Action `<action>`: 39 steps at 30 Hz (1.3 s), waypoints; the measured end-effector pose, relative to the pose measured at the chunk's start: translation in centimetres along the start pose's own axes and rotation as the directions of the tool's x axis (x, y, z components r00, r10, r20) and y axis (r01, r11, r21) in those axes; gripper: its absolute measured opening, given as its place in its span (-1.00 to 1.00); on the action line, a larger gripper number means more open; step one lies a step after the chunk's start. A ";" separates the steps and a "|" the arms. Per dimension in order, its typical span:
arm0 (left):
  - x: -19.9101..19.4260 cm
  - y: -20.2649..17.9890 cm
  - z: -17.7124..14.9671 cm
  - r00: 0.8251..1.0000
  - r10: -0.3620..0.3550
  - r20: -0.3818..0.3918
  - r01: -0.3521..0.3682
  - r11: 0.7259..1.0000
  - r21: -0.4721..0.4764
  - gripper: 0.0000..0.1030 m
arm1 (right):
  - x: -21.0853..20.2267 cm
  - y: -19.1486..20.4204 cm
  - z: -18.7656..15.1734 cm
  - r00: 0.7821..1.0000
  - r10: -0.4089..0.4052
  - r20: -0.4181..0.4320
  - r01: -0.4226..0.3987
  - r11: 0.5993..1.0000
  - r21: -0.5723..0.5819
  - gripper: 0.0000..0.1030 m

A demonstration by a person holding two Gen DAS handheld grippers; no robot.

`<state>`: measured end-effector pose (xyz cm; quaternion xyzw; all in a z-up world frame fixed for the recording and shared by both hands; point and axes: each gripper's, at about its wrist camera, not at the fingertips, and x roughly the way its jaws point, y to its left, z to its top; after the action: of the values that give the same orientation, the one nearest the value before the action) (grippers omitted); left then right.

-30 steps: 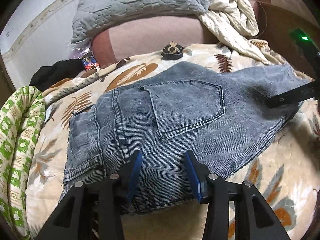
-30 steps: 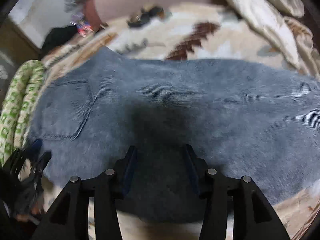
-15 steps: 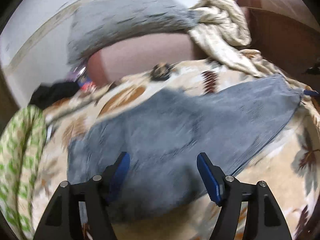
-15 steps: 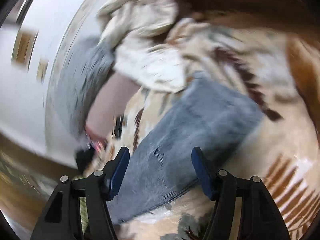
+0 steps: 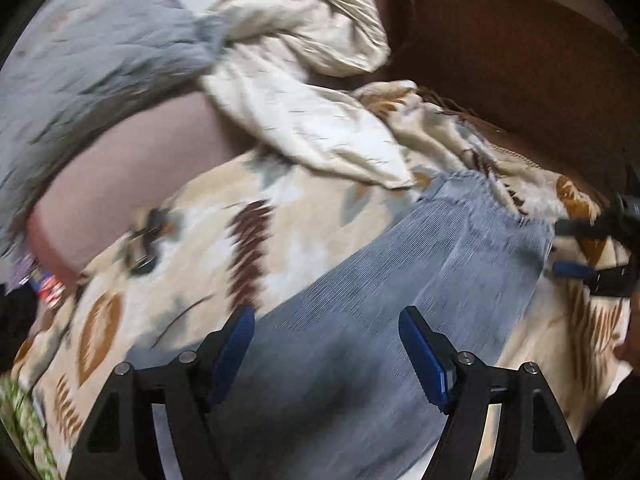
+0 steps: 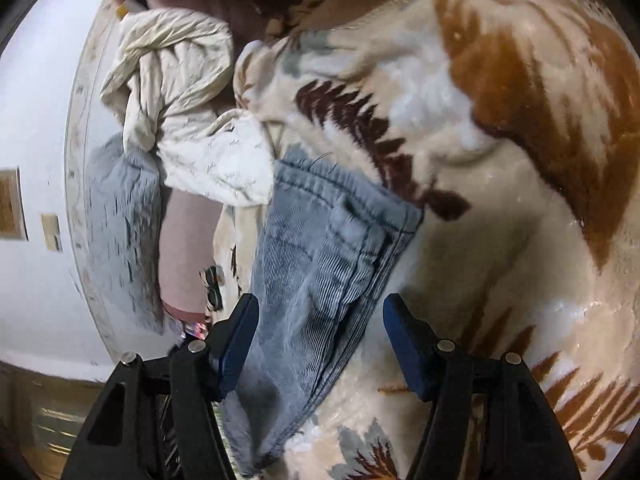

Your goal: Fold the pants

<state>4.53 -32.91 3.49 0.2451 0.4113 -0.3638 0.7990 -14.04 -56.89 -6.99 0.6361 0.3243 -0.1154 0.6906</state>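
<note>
Left wrist view: the left gripper (image 5: 326, 344) hangs with its jaws spread wide and nothing between them, over the grey-blue jeans (image 5: 380, 304), which lie stretched across the leaf-patterned blanket (image 5: 192, 264). The legs seem laid one on the other in a single long band running away to the hem end at the far right, so I judge the lengthwise fold done and the crosswise folds, hem toward waist, not yet made. At that far end the right gripper (image 5: 576, 248) shows at the frame edge, its blue pad close to the hem. The picture is blurred, so finer detail is lost.

A cream crumpled sheet (image 5: 312, 120) lies just beyond the jeans, its lower corner close to the hem end. A grey quilt (image 5: 92, 64) is draped over a pinkish-brown cushion (image 5: 132, 176) farther back. A small dark item on the blanket is too blurred to name.

Right wrist view: the right gripper (image 6: 320, 340) is also wide open and empty, pointing along the jeans (image 6: 320, 264) toward the stitched hems (image 6: 348, 196), which lie flat on the blanket (image 6: 500, 240). The cream sheet (image 6: 192, 120) overlaps or touches the far hem corner, and it may snag when that end is lifted. The grey quilt (image 6: 120, 216) sits to the left.
</note>
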 end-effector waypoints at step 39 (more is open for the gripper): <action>16.4 -11.5 11.7 0.935 -0.316 -0.159 0.334 0.937 0.103 -0.20 | 0.8 -2.5 2.0 0.995 0.096 -0.006 -0.094 0.988 0.124 0.28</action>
<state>7.65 -54.31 -4.89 0.2493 0.4769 -0.4988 0.6794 -14.24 -58.99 -9.48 0.6930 0.2899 -0.0985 0.6527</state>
